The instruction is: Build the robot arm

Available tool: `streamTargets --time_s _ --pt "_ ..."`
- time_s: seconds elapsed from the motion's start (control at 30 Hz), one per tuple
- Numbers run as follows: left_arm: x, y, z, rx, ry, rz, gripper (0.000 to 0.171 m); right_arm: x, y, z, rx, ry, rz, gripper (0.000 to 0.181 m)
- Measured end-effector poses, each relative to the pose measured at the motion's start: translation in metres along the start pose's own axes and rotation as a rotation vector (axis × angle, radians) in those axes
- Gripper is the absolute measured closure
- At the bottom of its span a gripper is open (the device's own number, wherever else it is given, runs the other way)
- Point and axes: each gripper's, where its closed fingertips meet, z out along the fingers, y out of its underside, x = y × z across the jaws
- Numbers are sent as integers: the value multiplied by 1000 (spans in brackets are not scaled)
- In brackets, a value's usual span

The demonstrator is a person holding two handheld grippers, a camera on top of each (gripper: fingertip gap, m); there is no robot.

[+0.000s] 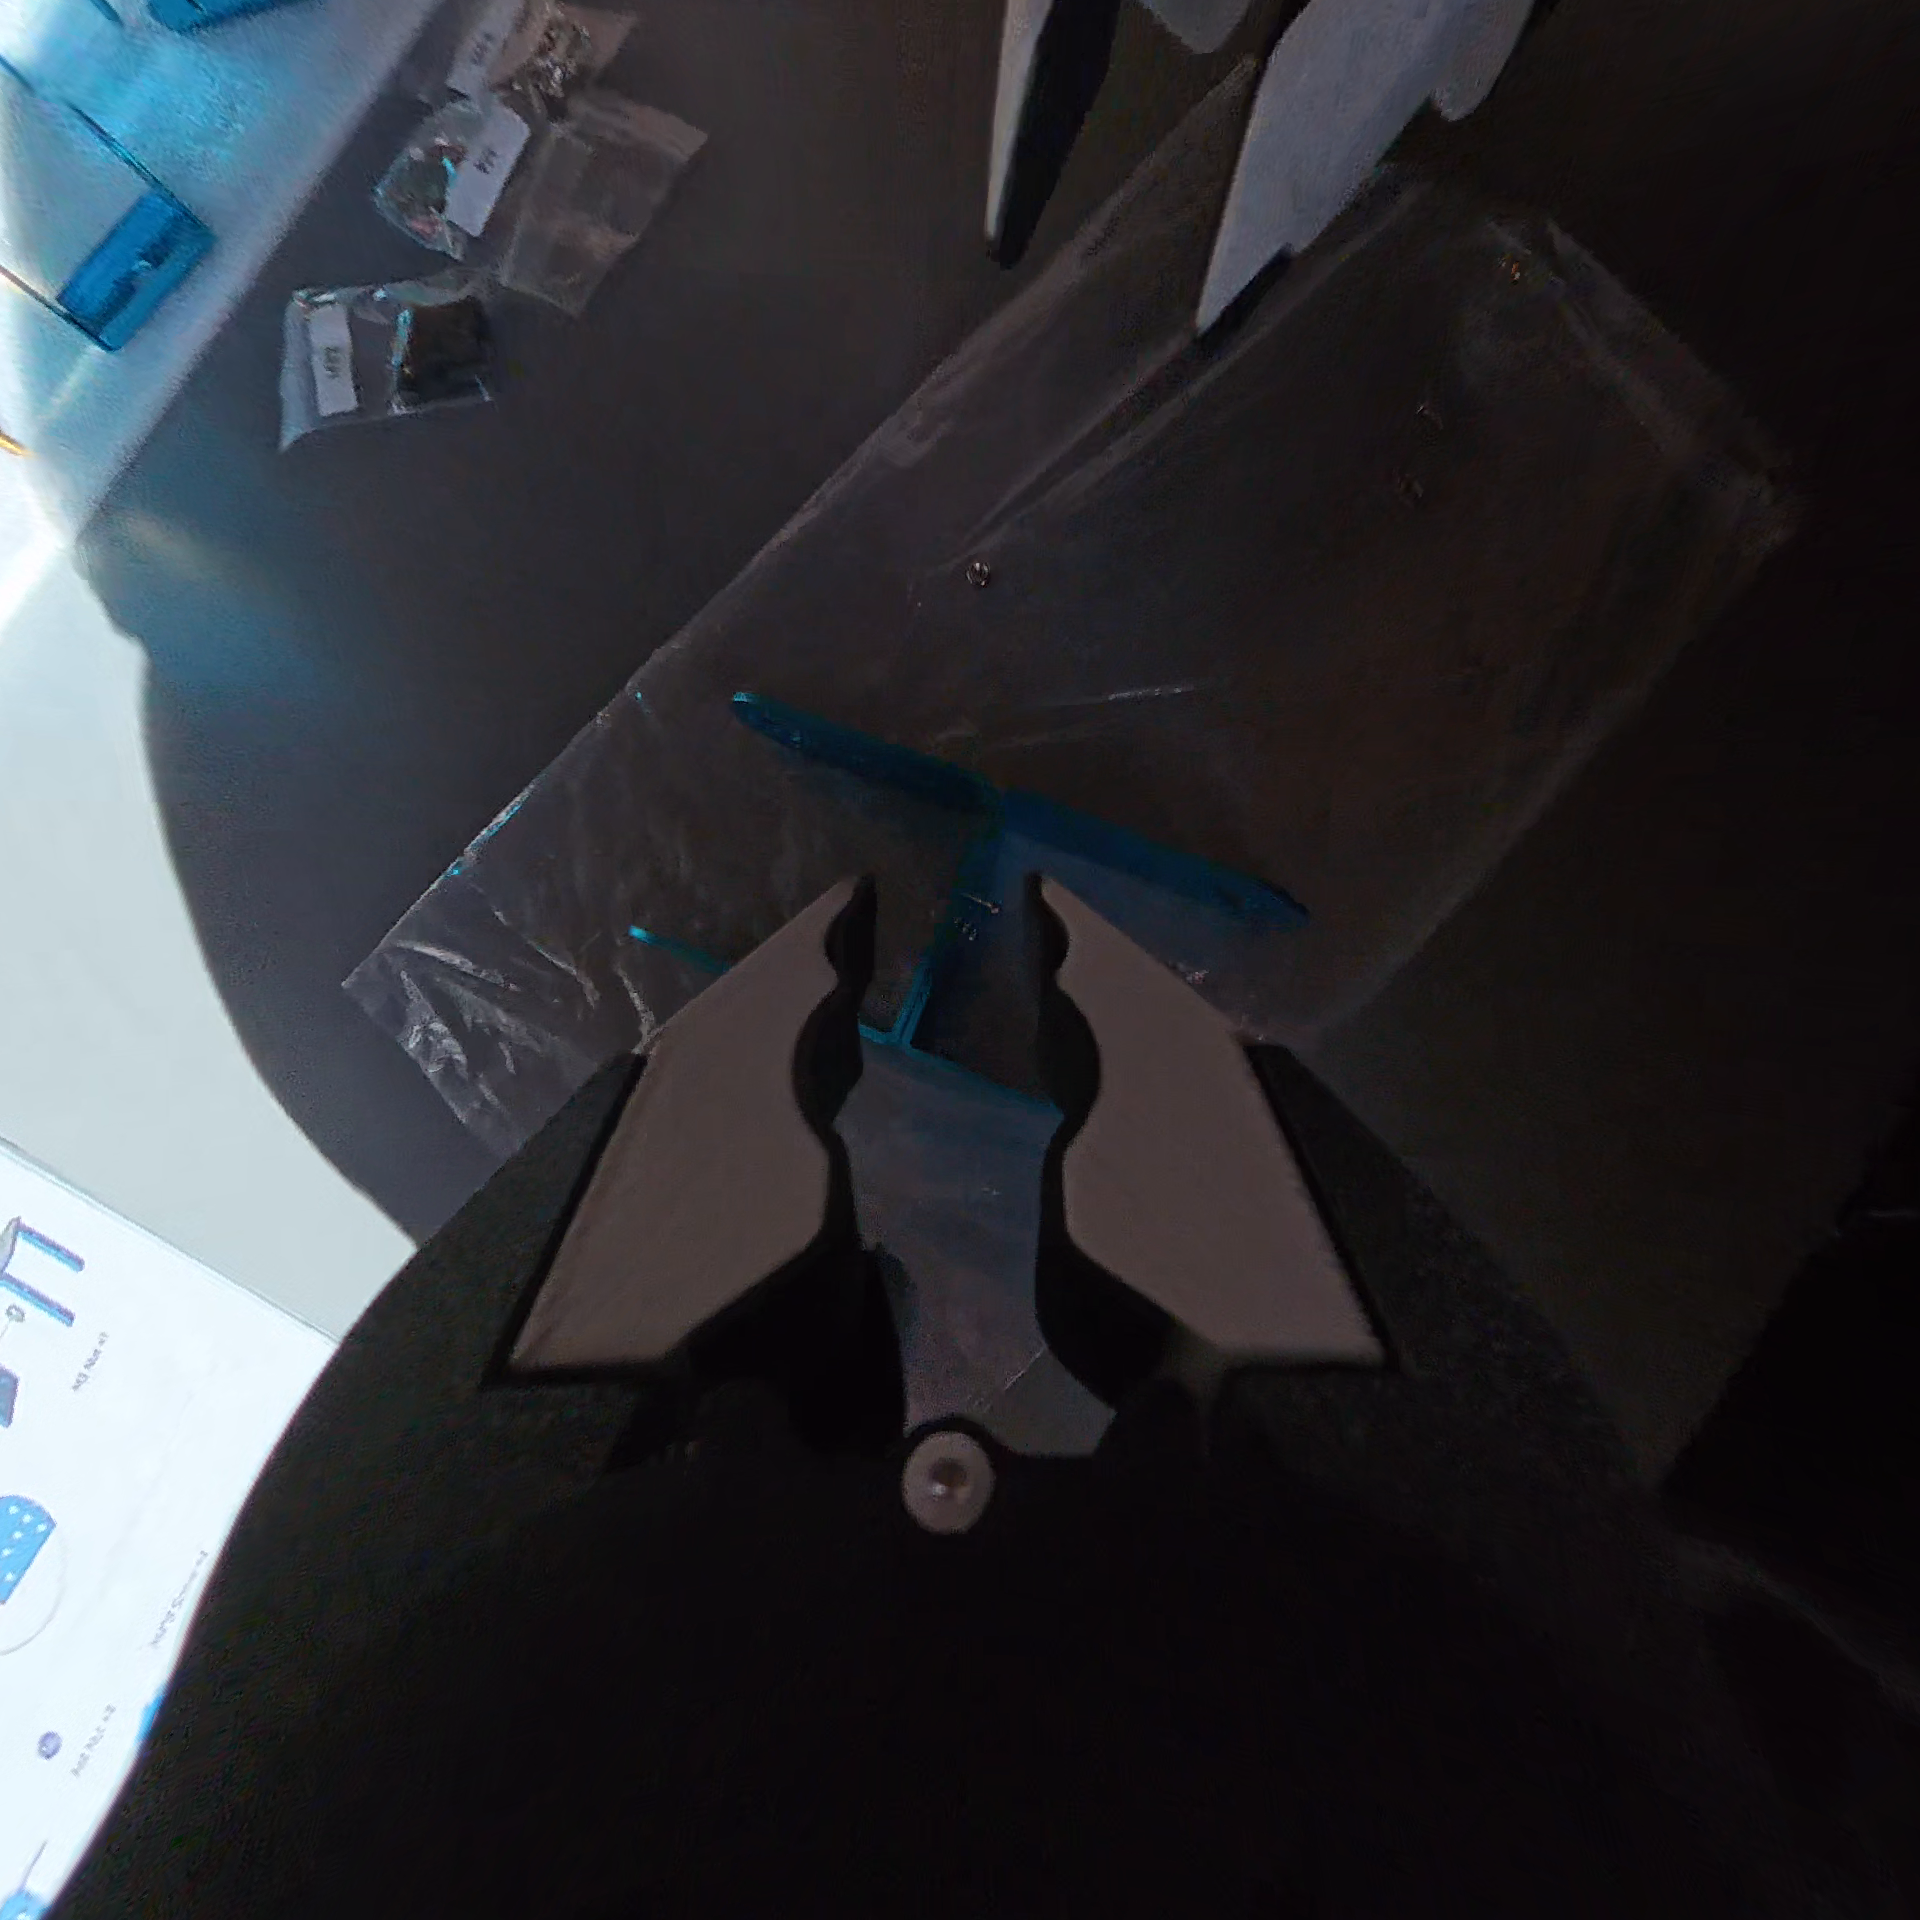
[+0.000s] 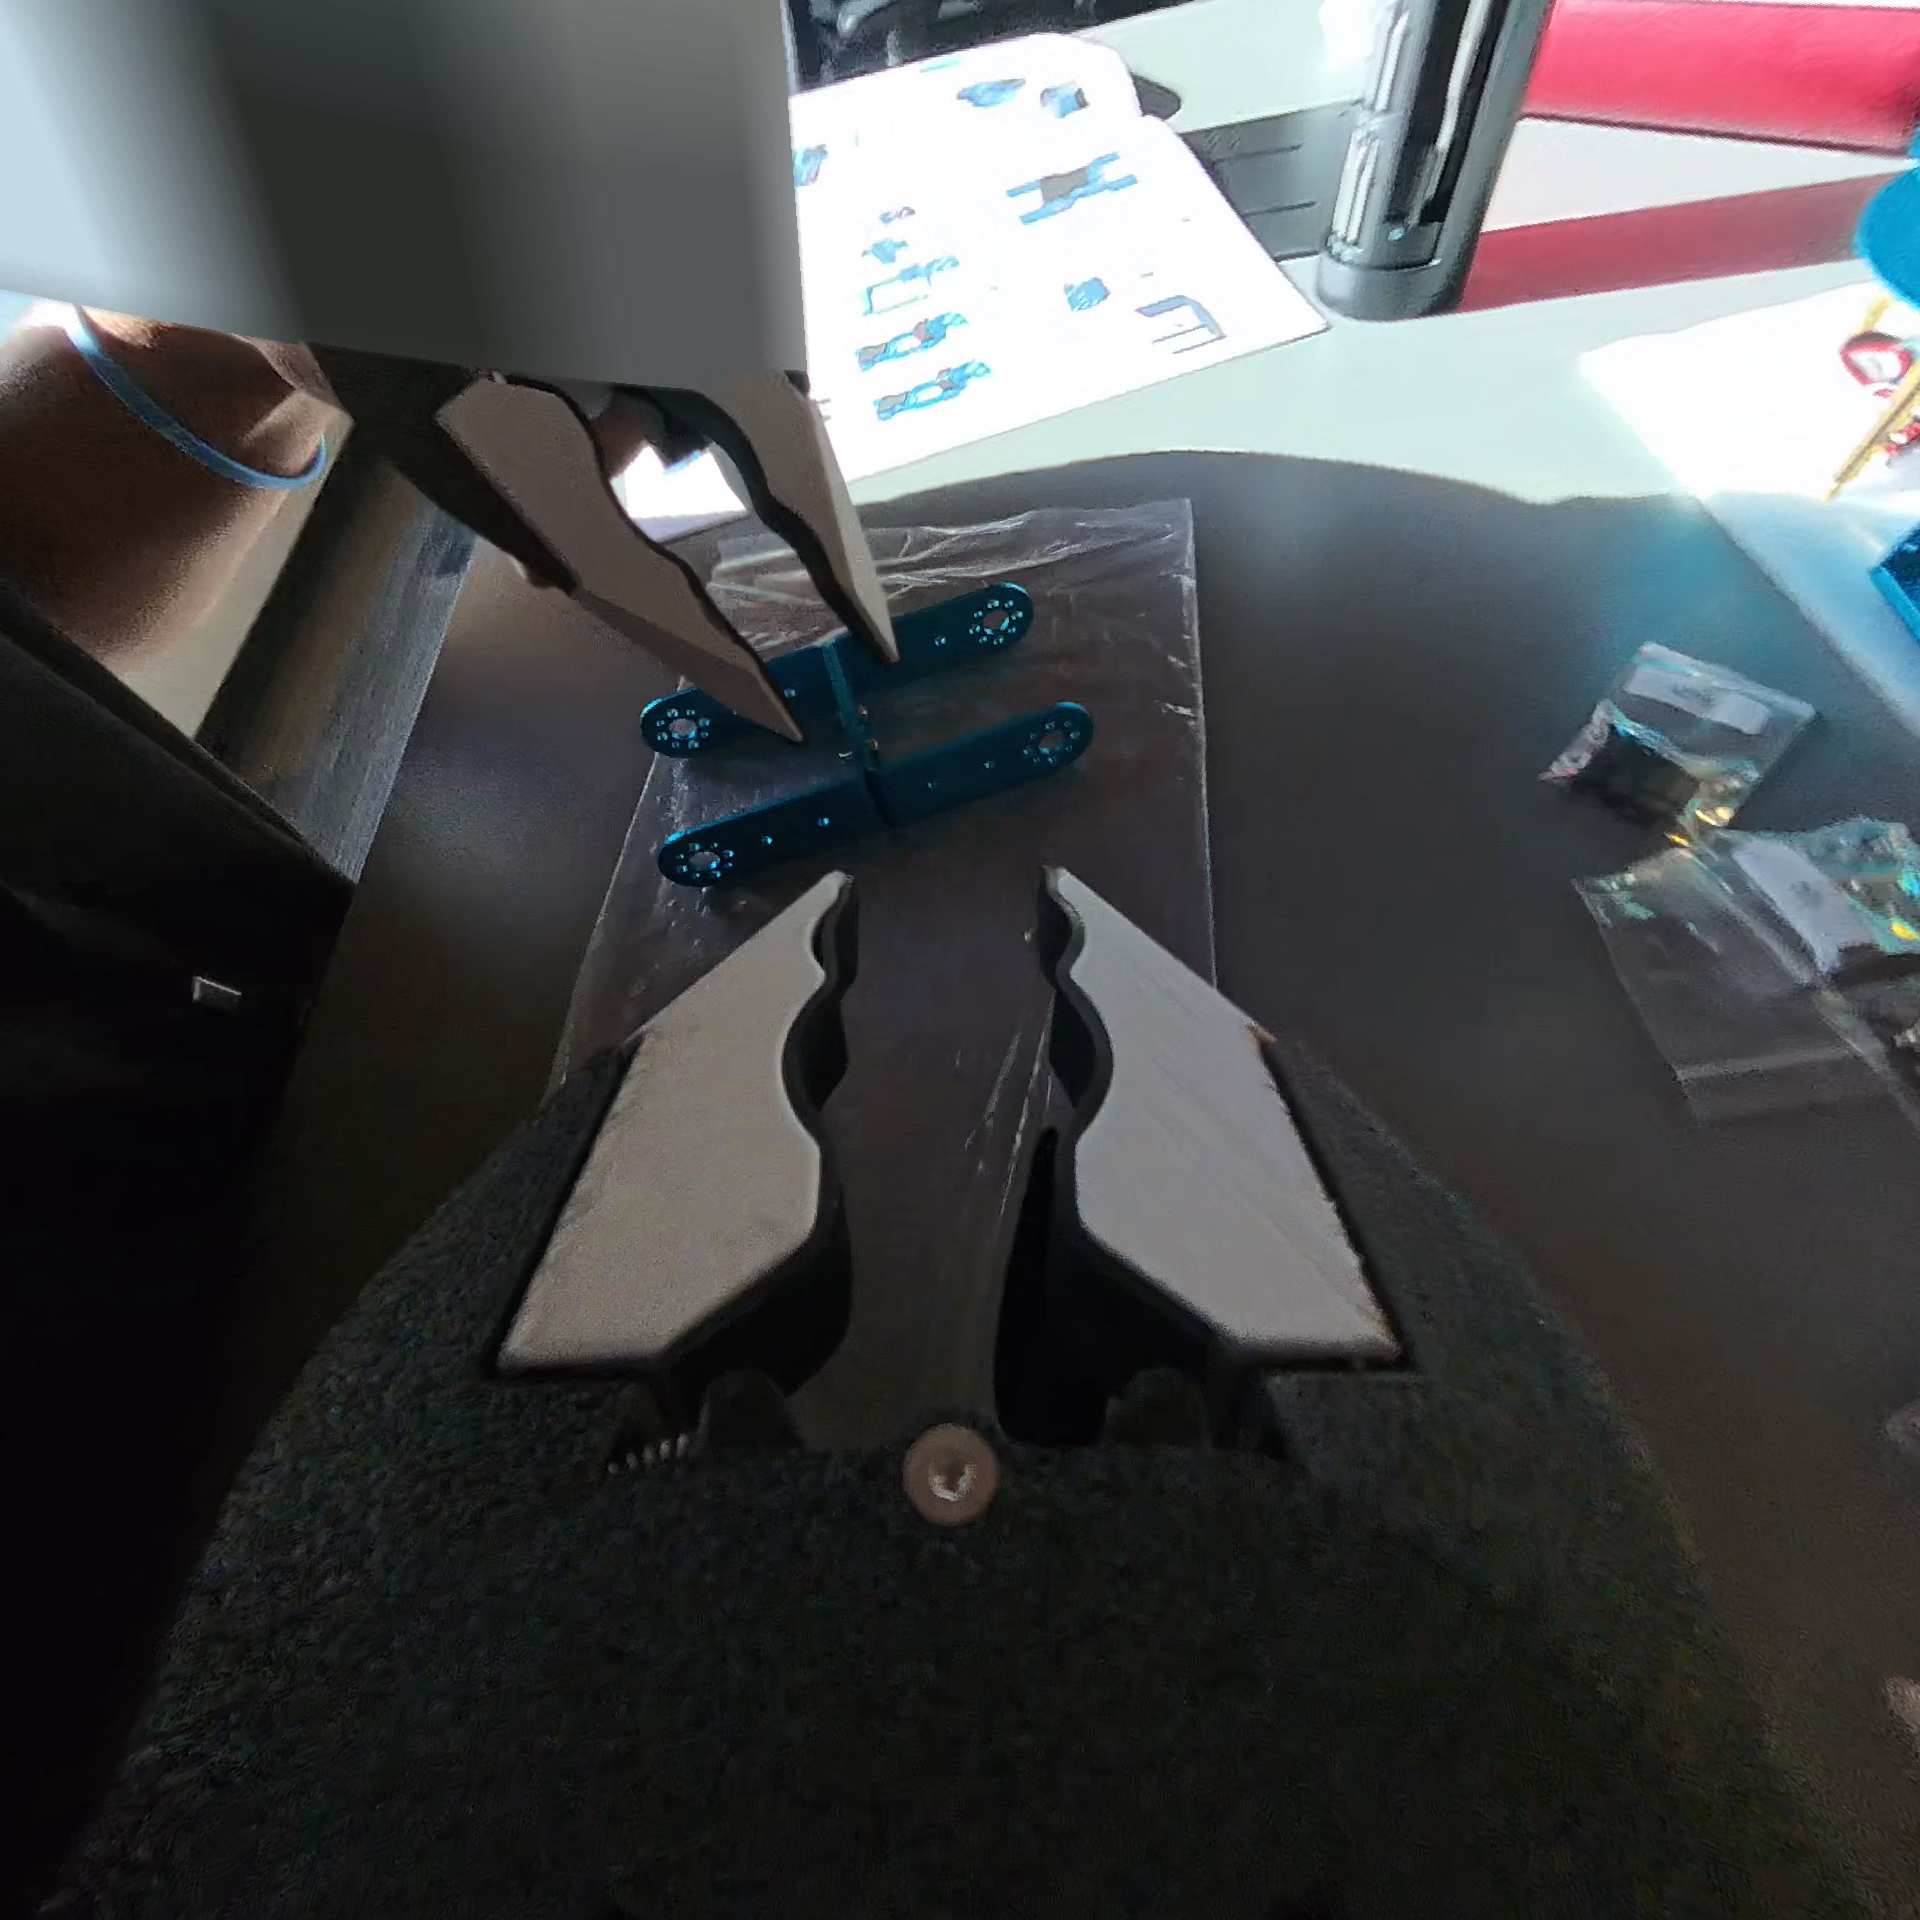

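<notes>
1. The left claw is spread apart and comes down onto the blue metal bracket assembly. Seen from the right wrist view, one tip sits on the far arm near the left round end and the other tip sits by the central joint; whether they press the metal or only hover at it cannot be told.
2. In the left wrist view the same claw has the bracket directly ahead of and partly between its fingers, with one blue arm running left and another running right beyond the tips.
3. The bracket is two U-shaped pieces set back to back, with four flat arms ending in rounded, perforated tips. It lies on a clear plastic bag spread flat over the dark table.
4. The right claw is open and holds nothing. It stands over the near end of the plastic bag, with the bracket just ahead of its tips and apart from them.
5. Small clear bags of parts lie on the table to the right of the right claw, well apart from the bracket.
6. A printed sheet with blue drawings lies on the pale surface beyond the dark table, and a black cylindrical object stands past it.
</notes>
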Motion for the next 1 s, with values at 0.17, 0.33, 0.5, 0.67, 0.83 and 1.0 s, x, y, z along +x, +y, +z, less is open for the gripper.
streamTargets --time_s 0.17,0.33,0.5,0.67,0.83,1.0 --pt "-6 11 9 -167 23 22 144 4 11 -14 45 22 59 148" --pt "3 12 7 -250 113 55 145 3 5 -22 74 11 55 150" --pt "1 16 14 -338 119 105 149 6 9 -24 64 13 71 150" --pt "3 17 19 -364 141 116 153 8 10 -26 64 11 89 149" --pt "4 19 19 -379 155 142 157 8 13 -26 56 3 99 150" --pt "6 20 19 -377 183 151 160 9 14 -26 52 4 101 151"
